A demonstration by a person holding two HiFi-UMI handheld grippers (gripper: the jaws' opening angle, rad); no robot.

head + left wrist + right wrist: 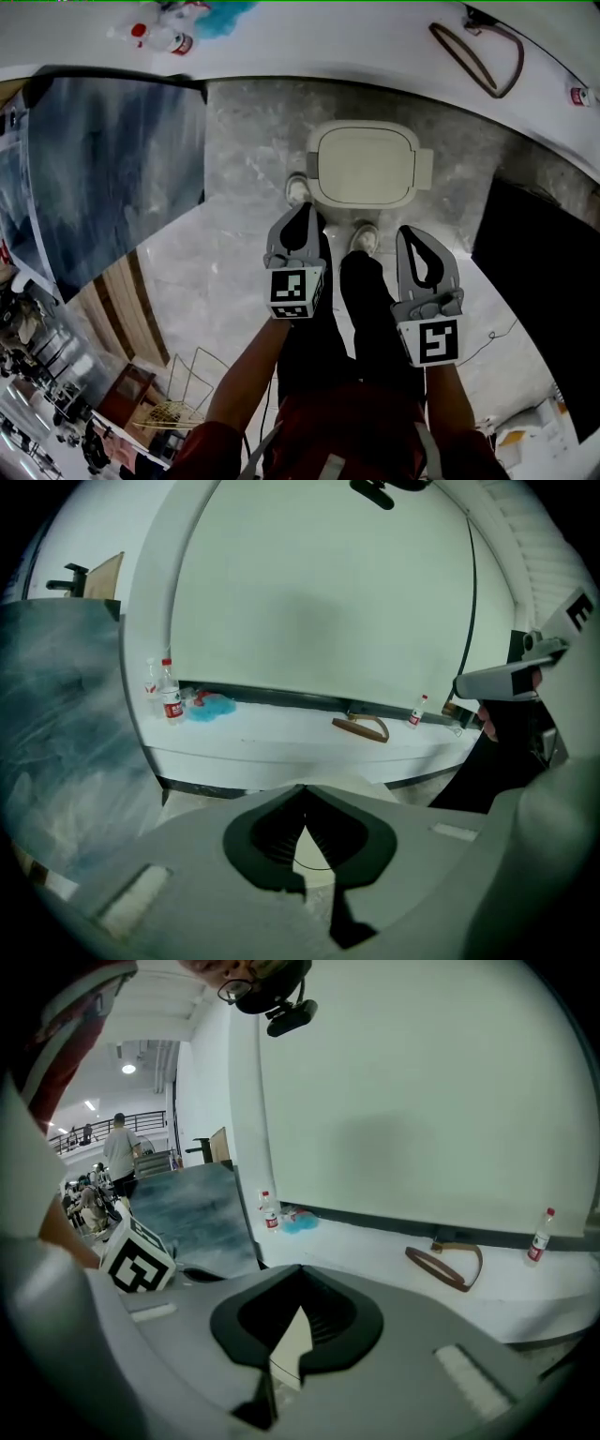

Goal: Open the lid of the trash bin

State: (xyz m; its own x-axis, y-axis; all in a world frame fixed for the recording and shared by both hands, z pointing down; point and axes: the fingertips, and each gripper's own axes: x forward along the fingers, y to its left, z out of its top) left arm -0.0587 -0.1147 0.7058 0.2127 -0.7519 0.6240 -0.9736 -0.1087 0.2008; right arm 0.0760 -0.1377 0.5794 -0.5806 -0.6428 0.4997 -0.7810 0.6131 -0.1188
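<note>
The trash bin (366, 164) stands on the grey floor against the white ledge, its cream lid flat and closed. Both grippers hang above the floor on the near side of it. My left gripper (306, 208) is shut and empty, its tip just short of the bin's near left corner. My right gripper (409, 231) is also shut and empty, near the bin's near right corner. In the left gripper view the jaws (302, 789) meet at the tip, with the cream lid (314, 850) showing through the gap below. The right gripper view shows shut jaws (301, 1269) over the lid (292, 1340).
The person's shoes (298, 189) (365, 237) stand right at the bin's near edge. A white ledge (328, 42) behind holds bottles (173, 39) and a brown strap (478, 56). A blue-grey panel (112, 169) leans at the left, a black panel (544, 262) at the right.
</note>
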